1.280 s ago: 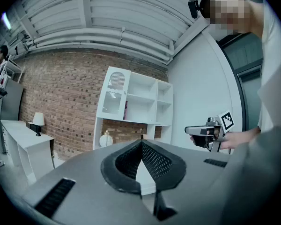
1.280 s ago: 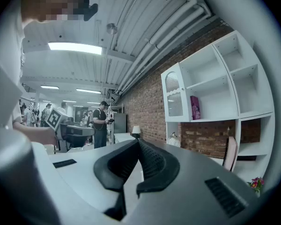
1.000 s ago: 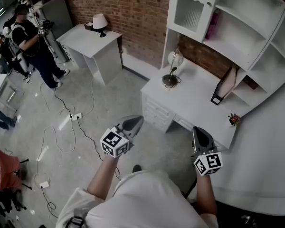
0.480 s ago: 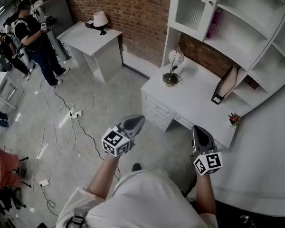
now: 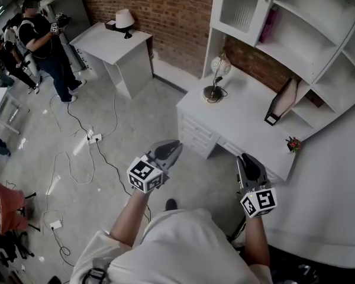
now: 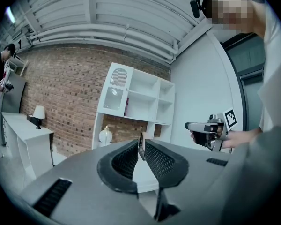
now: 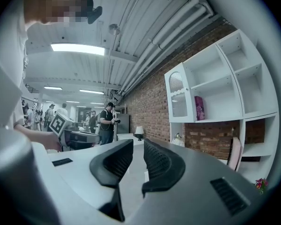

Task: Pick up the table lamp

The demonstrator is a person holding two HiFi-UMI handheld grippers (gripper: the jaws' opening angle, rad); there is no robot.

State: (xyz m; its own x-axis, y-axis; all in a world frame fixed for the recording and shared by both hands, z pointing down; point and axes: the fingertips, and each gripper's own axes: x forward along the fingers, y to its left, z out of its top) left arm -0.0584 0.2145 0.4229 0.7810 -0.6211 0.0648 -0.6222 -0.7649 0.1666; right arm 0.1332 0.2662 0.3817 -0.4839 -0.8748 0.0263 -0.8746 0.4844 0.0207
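Note:
The table lamp (image 5: 215, 80), a pale globe on a curved stem with a round base, stands at the left end of the white desk (image 5: 248, 126). It also shows as a small globe in the left gripper view (image 6: 105, 135) and the right gripper view (image 7: 178, 138). My left gripper (image 5: 168, 149) hovers over the floor, short of the desk's front left corner. My right gripper (image 5: 247, 161) hangs just before the desk's front edge. Both sets of jaws are opening, with nothing between them, in the left gripper (image 6: 141, 146) and the right gripper (image 7: 137, 149).
A second lamp with a white shade (image 5: 125, 21) stands on a white side table (image 5: 115, 49) at the brick wall. A white shelf unit (image 5: 296, 34) rises over the desk, with a file holder (image 5: 281, 102) and a small flower (image 5: 293, 145). Cables (image 5: 92, 139) lie on the floor. People (image 5: 44, 46) stand far left.
The jaws of both grippers have parted from shut to a narrow gap. Both hands stay about where they were. The view has tipped slightly.

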